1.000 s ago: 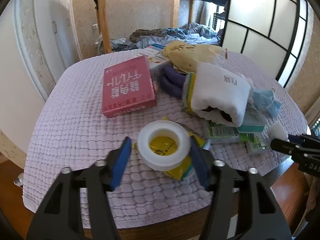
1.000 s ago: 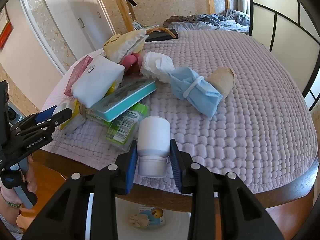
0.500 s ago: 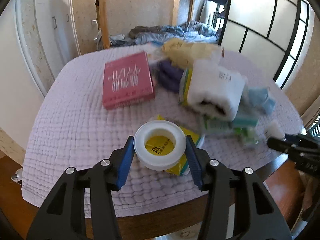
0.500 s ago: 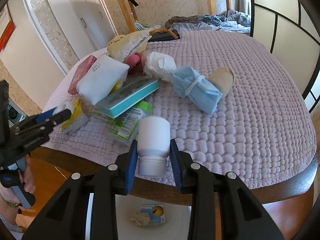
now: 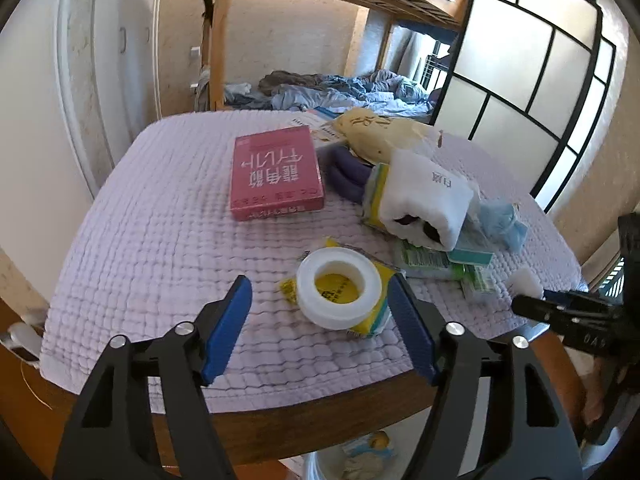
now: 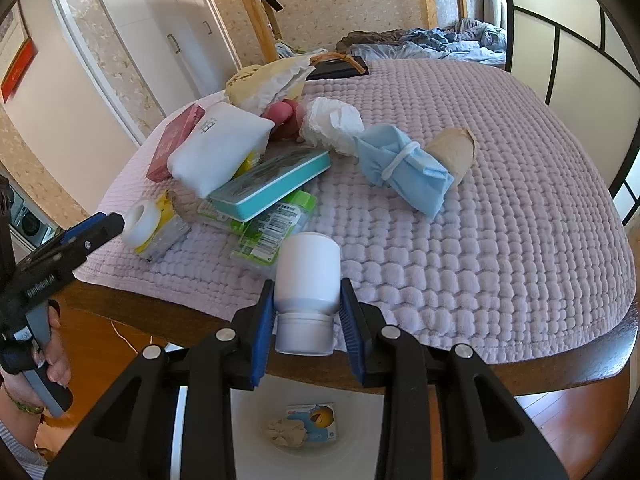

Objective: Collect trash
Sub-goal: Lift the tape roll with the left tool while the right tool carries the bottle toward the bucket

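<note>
While the right gripper clamps a white bottle past the table's near edge above the bin, the left gripper, jaws just opened, brackets the tape roll near that edge, apparently untouched. Next: drop bottle.

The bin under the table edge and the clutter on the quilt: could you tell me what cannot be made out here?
- Bin, right wrist view: rim and most of its contents hidden behind the right gripper and its white bottle.
- Bin, left wrist view: cut off by the lower edge.
- Green-labelled packet: print too small, partly under the teal case.
- White pouch, left wrist view: its dark contents are unidentifiable.
</note>
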Motion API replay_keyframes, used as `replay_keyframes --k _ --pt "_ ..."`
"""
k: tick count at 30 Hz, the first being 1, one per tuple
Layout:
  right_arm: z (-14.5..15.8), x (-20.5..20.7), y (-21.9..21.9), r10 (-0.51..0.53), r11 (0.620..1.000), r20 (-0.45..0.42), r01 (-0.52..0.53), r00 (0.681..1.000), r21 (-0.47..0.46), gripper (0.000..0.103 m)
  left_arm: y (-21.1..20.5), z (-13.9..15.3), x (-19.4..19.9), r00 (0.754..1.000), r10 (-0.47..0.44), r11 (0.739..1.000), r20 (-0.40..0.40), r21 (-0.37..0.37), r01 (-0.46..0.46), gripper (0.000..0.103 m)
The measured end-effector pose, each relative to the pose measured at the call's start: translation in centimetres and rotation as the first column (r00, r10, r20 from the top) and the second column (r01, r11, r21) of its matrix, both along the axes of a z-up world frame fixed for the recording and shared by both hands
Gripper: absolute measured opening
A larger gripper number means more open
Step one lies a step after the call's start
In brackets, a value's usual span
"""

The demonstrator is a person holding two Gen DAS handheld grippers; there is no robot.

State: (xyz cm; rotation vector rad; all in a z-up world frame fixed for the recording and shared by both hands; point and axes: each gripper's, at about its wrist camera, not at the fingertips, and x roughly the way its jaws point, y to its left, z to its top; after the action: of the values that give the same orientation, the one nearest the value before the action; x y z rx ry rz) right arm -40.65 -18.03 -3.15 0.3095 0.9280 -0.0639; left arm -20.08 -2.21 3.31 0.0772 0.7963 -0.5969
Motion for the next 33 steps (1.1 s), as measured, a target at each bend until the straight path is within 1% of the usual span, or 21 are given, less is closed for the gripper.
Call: replay_keyframes --k 5,8,10,12,13,14,15,22,25,28,33 --pt "0.0 0.0 0.6 0.012 1.000 -0.001 -0.012 1.000 0.002 0.032 -1.5 -0.6 0.1 0.999 -0.032 0.999 -0.005 0.028 0.032 0.071" --pt "0.1 0.0 0.8 0.013 1.000 0.001 -0.013 1.000 0.001 0.032 -2.5 -1.3 0.3 1.000 -0.031 0.998 -0.004 0.055 0.031 0.071" --pt "0.1 0.3 0.7 0.012 1.000 0.000 -0.012 1.000 0.001 0.032 -3.0 -1.3 0.4 1.000 -0.029 0.997 0.009 0.065 0.028 0.071" --pt "0.1 0.4 0.6 0.009 1.000 -0.002 -0.009 1.000 0.002 0.032 -3.7 -1.4 0.3 0.999 -0.033 0.995 0.037 0.100 0.029 0.071" --pt "0.0 0.5 0.5 0.009 1.000 -0.003 -0.009 1.000 0.003 0.032 -4.1 -1.4 0.2 0.998 -0.033 0.992 0.056 0.123 0.026 0.063" --pt "0.1 0.4 0.4 0.008 1.000 -0.004 -0.008 1.000 0.004 0.032 -4.4 -1.4 0.2 0.997 -0.035 0.990 0.064 0.142 0.026 0.052" --pt "0.1 0.4 0.3 0.008 1.000 -0.004 -0.008 1.000 0.004 0.032 -4.5 -1.5 0.3 0.998 -0.033 0.988 0.059 0.150 0.024 0.052" --pt "0.6 0.1 0.1 0.006 1.000 0.005 -0.006 1.000 0.001 0.032 -2.6 0.5 0.3 0.999 -0.008 1.000 0.052 0.029 0.006 0.052" --pt "0.6 0.0 0.0 0.010 1.000 0.003 -0.010 1.000 0.004 0.032 -2.1 1.3 0.5 0.999 0.004 1.000 0.050 -0.001 -0.004 0.052" --pt "0.8 -0.2 0.2 0.022 1.000 -0.002 -0.022 1.000 0.000 0.032 -1.7 1.5 0.3 0.999 0.008 1.000 0.037 -0.007 -0.008 0.052" --pt "0.7 -1.2 0.7 0.032 0.999 -0.010 -0.032 0.999 -0.007 0.032 -1.8 0.9 -0.8 1.000 -0.003 1.000 -0.008 0.015 0.004 0.052"
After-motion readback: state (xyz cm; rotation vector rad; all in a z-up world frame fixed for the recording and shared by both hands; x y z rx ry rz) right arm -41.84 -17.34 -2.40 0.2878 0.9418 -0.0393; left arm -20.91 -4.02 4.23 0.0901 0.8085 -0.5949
